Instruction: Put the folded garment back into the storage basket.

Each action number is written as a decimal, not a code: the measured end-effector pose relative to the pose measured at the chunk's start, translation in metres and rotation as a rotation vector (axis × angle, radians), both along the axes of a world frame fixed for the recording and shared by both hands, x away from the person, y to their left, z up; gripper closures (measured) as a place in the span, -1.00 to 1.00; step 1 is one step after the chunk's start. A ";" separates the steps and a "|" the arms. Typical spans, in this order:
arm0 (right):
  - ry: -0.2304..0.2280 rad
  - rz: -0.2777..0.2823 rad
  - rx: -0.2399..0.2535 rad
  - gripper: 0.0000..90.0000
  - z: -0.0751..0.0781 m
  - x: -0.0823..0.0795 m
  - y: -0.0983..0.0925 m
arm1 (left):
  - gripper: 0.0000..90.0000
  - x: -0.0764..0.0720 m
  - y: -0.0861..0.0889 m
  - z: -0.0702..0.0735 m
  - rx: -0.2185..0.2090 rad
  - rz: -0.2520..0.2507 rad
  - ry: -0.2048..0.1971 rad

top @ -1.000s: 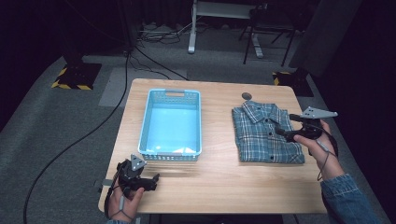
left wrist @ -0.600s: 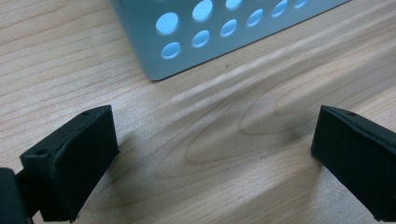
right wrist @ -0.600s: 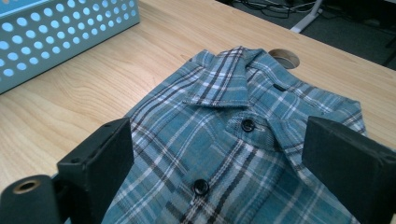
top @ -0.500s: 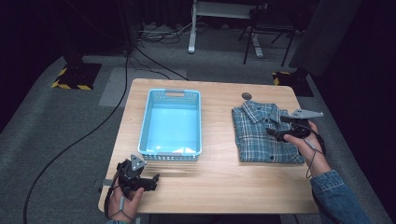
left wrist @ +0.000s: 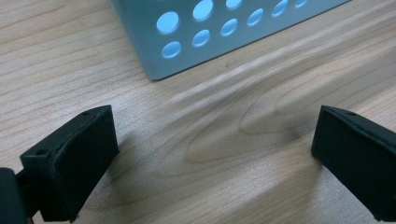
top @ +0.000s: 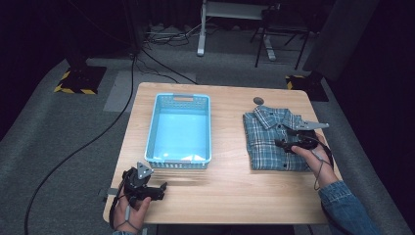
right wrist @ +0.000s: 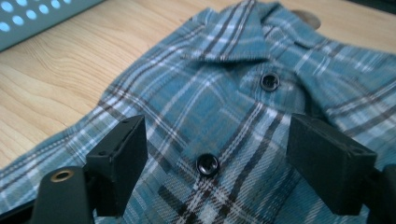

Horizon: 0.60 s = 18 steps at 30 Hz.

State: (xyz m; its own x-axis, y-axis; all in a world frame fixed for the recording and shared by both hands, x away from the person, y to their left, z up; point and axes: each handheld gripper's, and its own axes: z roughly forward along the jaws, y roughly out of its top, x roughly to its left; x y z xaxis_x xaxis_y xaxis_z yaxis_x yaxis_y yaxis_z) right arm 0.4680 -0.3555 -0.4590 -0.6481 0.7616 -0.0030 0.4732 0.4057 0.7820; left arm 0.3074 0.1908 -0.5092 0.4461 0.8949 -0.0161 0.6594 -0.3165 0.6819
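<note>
Plaid shirt [top: 277,140] lies folded flat on the right half of the worktop [top: 225,196], collar toward the far edge, and we read no label or writing on it in the right gripper view; two dark buttons [right wrist: 208,164] run down its placket. We hold the right gripper [top: 280,144] low over the shirt's front. Its jaws have just been closing but still stand apart, one on each side of the placket, with cloth between them and no pinch on it. A small grey round thing [top: 258,101] sits on the wood just beyond the collar. To the left stands a light blue basket [top: 157,122] with perforated walls, nothing in it, well apart from the shirt. Our left gripper [top: 159,189] rests at the near left corner of the worktop, just in front of the basket's near wall, jaws spread wide over bare wood, grasping nothing
</note>
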 end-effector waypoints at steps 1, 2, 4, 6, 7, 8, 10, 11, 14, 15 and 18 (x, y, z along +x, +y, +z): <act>0.005 -0.004 0.001 -0.53 -0.002 0.000 0.000 | -0.99 0.000 0.000 0.000 0.000 0.000 0.000; 0.006 -0.006 0.002 -0.53 -0.004 0.001 0.000 | -0.99 0.000 0.000 0.000 0.000 0.000 0.000; 0.012 -0.010 0.001 -0.53 -0.008 0.001 -0.001 | -0.99 0.000 0.000 0.000 0.000 0.000 0.000; 0.019 -0.015 0.000 -0.53 -0.011 0.002 -0.001 | -0.99 0.000 0.000 0.000 0.000 0.000 0.000; 0.019 -0.018 0.000 -0.53 -0.013 0.003 -0.001 | -0.99 0.000 0.000 0.000 0.000 0.000 0.000; 0.022 -0.020 -0.002 -0.52 -0.014 0.003 -0.001 | -0.99 0.000 0.000 0.000 0.000 0.000 0.000; 0.020 -0.024 -0.016 -0.50 -0.017 0.003 -0.001 | -0.99 0.000 0.000 0.000 0.000 0.000 0.000; 0.021 -0.030 -0.030 -0.49 -0.018 0.003 -0.001 | -0.99 0.000 0.000 0.000 0.002 -0.001 0.001; 0.020 -0.049 -0.070 -0.48 -0.022 0.003 0.002 | -0.99 0.000 0.000 0.000 0.001 0.000 0.000; 0.018 -0.054 -0.079 -0.48 -0.023 0.003 0.003 | -0.99 0.000 0.000 0.000 0.001 0.000 0.000; 0.011 -0.072 -0.110 -0.44 -0.026 0.002 0.007 | -0.99 0.000 0.000 0.000 0.001 0.000 0.000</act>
